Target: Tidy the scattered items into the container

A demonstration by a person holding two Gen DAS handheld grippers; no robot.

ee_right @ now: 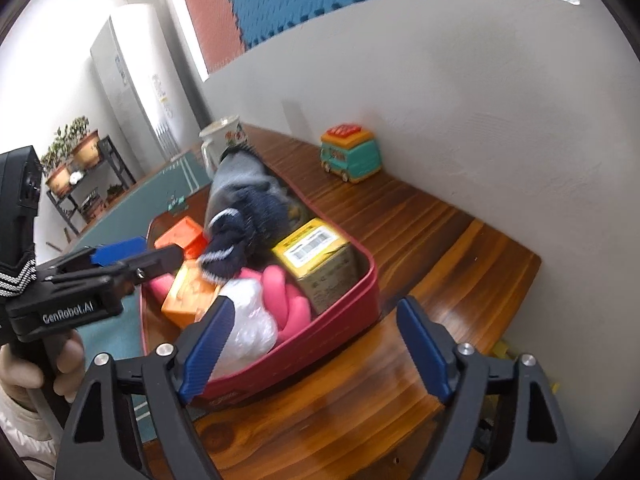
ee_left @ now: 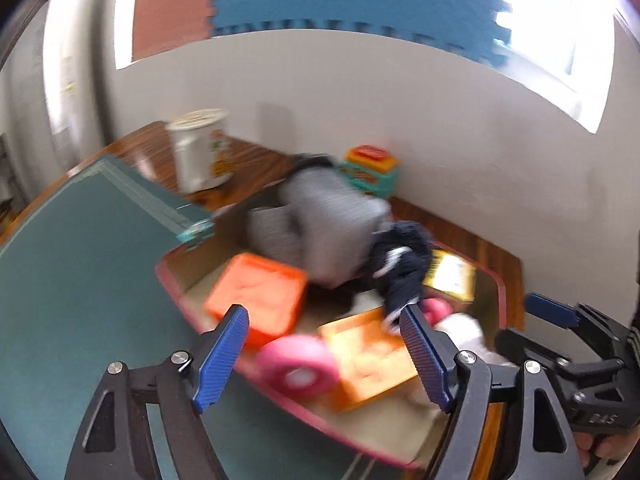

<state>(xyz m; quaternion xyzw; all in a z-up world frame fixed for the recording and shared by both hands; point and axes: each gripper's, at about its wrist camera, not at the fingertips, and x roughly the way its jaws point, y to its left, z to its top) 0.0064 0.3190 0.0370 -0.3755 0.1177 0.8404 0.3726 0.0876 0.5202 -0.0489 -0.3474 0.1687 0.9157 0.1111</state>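
Observation:
A red-rimmed container (ee_right: 344, 312) sits on the wooden table and holds orange boxes (ee_right: 188, 292), a grey cloth (ee_right: 236, 176), a dark navy knit (ee_right: 248, 224), a yellow box (ee_right: 316, 252), pink items (ee_right: 288, 300) and a white plastic wad (ee_right: 252, 324). In the blurred left wrist view the container's rim (ee_left: 176, 288) lies just ahead, with an orange box (ee_left: 260, 296) and a pink roll (ee_left: 298, 368) inside. My left gripper (ee_left: 324, 356) is open and empty above the container's near edge. My right gripper (ee_right: 312, 348) is open and empty over its near corner.
A toy bus in teal and orange (ee_right: 350, 154) stands on the table by the white wall. A white mug (ee_right: 222, 140) stands behind the container. A green mat (ee_left: 80, 260) covers the table's left part. The wooden table edge (ee_right: 516, 300) drops off at right.

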